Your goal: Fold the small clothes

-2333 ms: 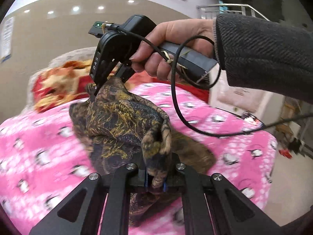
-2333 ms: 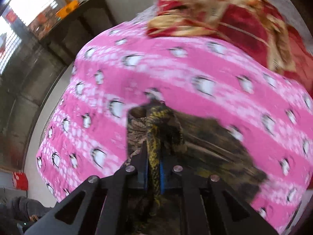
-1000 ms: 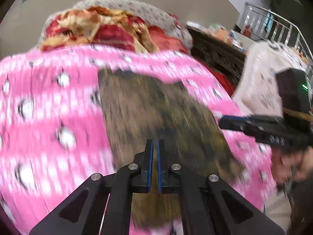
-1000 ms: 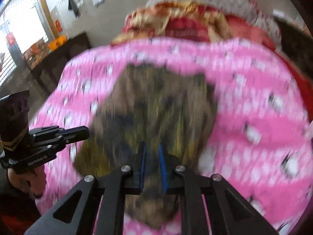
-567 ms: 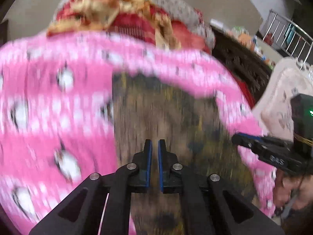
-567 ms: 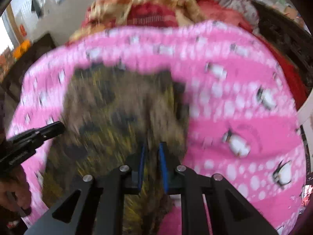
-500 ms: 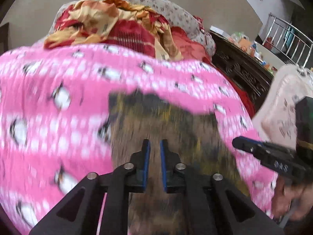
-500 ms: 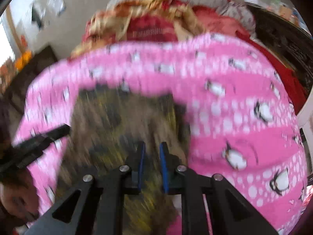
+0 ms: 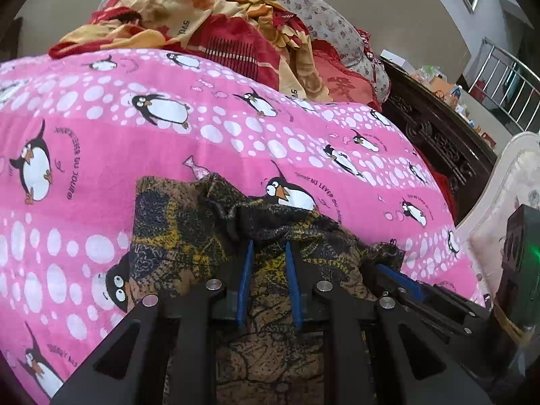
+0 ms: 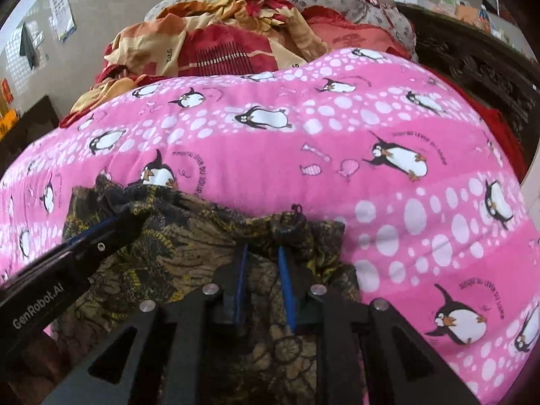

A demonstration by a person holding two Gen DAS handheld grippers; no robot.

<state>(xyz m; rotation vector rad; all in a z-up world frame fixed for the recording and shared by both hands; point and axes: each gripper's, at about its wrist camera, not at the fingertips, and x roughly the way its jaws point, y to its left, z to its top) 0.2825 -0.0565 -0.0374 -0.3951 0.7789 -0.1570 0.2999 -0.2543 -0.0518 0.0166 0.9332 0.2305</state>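
Note:
A dark brown and yellow patterned garment lies on the pink penguin blanket, its far edge bunched up. It also shows in the right wrist view. My left gripper is open, its blue pads either side of the bunched far edge on the garment's left part. My right gripper is open the same way at the garment's far right corner. Each gripper shows in the other's view: the right, the left.
The pink blanket covers the bed. A heap of red and orange cloth and a floral pillow lie at the far end. Dark carved wooden furniture stands to the right.
Both grippers let go of the garment after spreading it flat, then moved forward over it. Their jaws have opened wider and now sit at its far edge, which has bunched up.

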